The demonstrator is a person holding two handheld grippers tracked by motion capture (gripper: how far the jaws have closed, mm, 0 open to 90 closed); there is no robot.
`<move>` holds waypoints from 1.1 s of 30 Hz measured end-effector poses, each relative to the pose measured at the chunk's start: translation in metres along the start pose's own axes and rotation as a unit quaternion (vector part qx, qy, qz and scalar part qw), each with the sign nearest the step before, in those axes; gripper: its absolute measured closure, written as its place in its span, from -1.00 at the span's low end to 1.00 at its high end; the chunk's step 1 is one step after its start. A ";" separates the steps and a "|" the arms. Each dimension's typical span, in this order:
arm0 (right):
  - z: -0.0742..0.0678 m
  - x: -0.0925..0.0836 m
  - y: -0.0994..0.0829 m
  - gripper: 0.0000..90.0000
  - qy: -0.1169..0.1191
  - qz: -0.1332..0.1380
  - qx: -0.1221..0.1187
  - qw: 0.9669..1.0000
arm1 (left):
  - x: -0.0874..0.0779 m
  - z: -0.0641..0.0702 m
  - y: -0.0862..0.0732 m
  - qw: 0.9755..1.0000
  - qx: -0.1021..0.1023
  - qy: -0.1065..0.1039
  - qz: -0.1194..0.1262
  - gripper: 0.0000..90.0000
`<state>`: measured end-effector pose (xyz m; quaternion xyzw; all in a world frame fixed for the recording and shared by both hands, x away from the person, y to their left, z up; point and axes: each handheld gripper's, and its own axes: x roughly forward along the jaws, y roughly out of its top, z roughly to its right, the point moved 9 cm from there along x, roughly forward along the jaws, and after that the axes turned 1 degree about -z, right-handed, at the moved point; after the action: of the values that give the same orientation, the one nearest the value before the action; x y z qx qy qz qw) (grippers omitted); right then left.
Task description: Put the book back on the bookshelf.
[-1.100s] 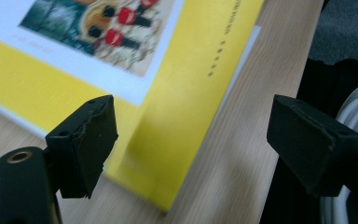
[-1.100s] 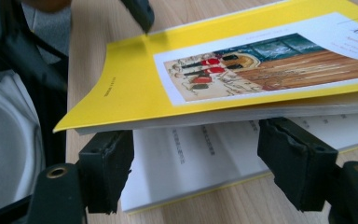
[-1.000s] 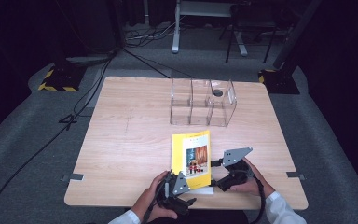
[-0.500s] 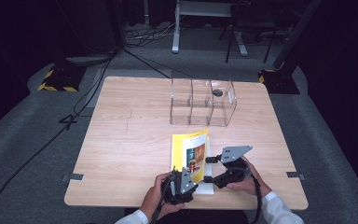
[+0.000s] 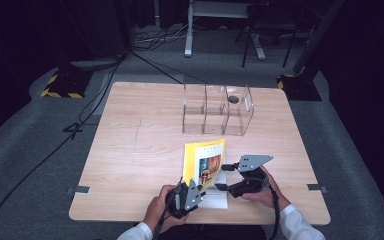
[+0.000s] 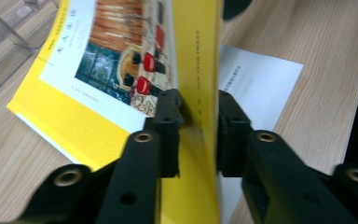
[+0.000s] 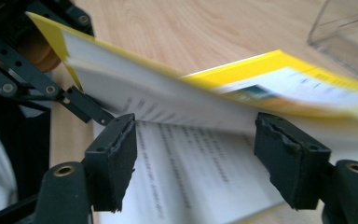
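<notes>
High view, yellow book (image 5: pixel 204 161) near the table's (image 5: pixel 130 150) front edge, cover lifted, left gripper (image 5: pixel 192 186) at its near corner, right gripper (image 5: pixel 222 177) beside it, clear organizer (image 5: pixel 217 110) behind, left gripper view, jaws just closed, clamped on the yellow cover (image 6: pixel 198 93) over a white page (image 6: pixel 256 79), right gripper view, jaws spread apart around the white pages (image 7: pixel 186 158), gripping nothing.

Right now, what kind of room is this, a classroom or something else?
Probably a recording studio or lab, not a classroom. One lit wooden table stands on grey carpet amid dark surroundings, cables trail across the floor, and a person works a yellow book with a hand-held left gripper.
</notes>
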<state>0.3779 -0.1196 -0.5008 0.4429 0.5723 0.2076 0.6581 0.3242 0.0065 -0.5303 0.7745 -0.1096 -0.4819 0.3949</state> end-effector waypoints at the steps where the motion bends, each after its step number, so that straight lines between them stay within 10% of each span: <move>1: 0.001 -0.002 0.000 -0.31 0.001 0.000 0.000 1.000 | -0.001 -0.002 -0.001 1.000 0.002 -0.005 0.003 0.72; 8: 0.000 -0.012 0.009 -0.32 -0.003 0.016 -0.026 1.000 | -0.014 -0.018 -0.018 0.999 -0.006 -0.031 0.005 0.82; 20: -0.016 0.027 0.021 -0.28 0.025 -0.035 -0.091 0.995 | -0.033 -0.040 -0.040 0.998 -0.003 -0.060 0.006 0.80; 33: 0.012 0.052 0.004 0.28 -0.014 -0.067 -0.102 0.992 | -0.049 -0.073 -0.070 0.995 -0.041 -0.087 0.014 0.68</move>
<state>0.4030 -0.0813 -0.5279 0.3371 0.5673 0.2142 0.7202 0.3456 0.1164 -0.5318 0.7112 -0.1342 -0.5461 0.4220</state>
